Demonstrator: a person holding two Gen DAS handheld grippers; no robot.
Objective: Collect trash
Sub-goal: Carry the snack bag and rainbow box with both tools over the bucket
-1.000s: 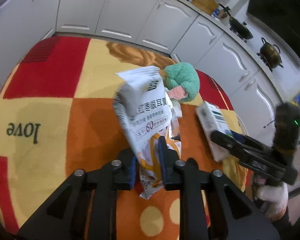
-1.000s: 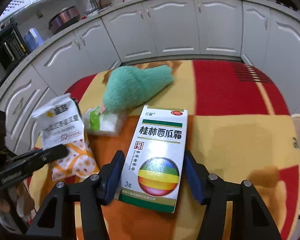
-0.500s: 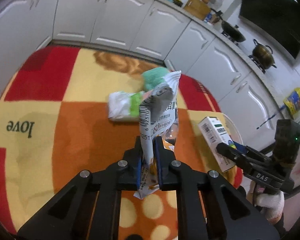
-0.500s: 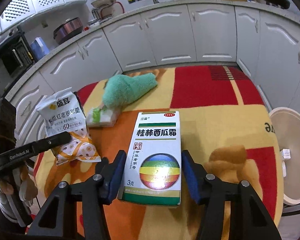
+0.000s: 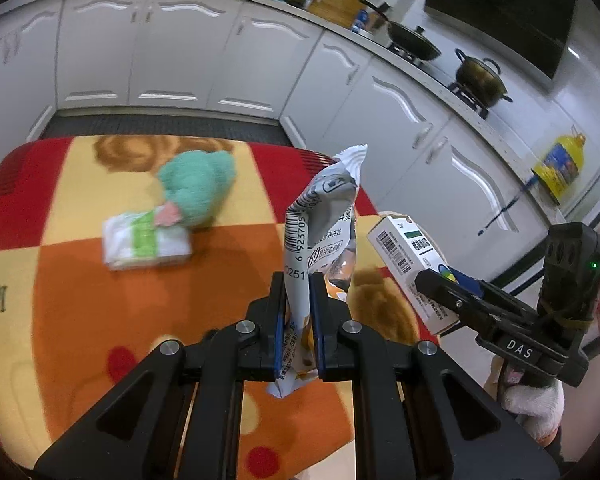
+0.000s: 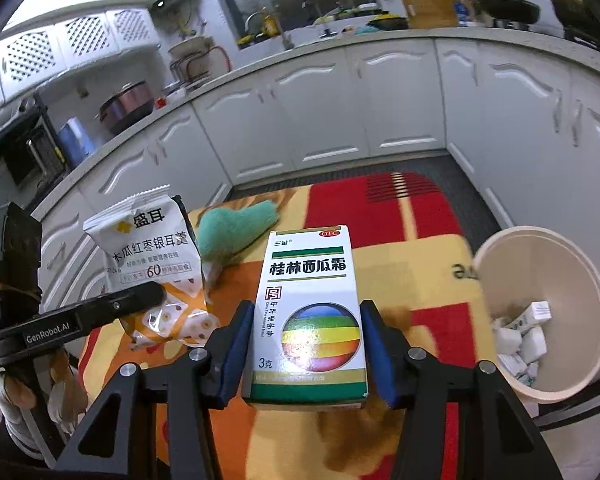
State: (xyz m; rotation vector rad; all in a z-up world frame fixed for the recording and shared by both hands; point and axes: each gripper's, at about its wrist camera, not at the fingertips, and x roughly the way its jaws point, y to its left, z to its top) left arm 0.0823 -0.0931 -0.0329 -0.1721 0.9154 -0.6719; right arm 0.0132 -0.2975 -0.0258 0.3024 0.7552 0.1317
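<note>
Two pieces of trash are held above the patterned table (image 5: pixel 80 280) at once. In the left wrist view, the left tongs (image 5: pixel 296 320) are clamped fully on the lower part of a snack packet (image 5: pixel 320 216), which stands up through the middle of the frame with its torn top flopping to the right. In the right wrist view, the right tongs (image 6: pixel 306 344) are seen astride a white medicine box (image 6: pixel 310 312) at lower centre; the jaws are closing, and the blue pads lie against the box's two long sides, so the box is judged to be gripped.

A cream bin (image 6: pixel 580 320) is seen at the right edge of the right wrist view, beside the table, with small white cartons already in its bottom. The step in hand is judged to be the carry to that bin.

For this to be done well, the box is best brought over the open mouth, clear of the rim, before the jaws are parted. The packet is limp and top-heavy, so it should be lowered well inside before release, lest it catch the rim. The two tongs sit close together, and one drop at a time is advised.

A green plush toy (image 5: pixel 198 184) and a tissue pack (image 5: pixel 146 242) are left lying on the table, at upper left of the left view.
</note>
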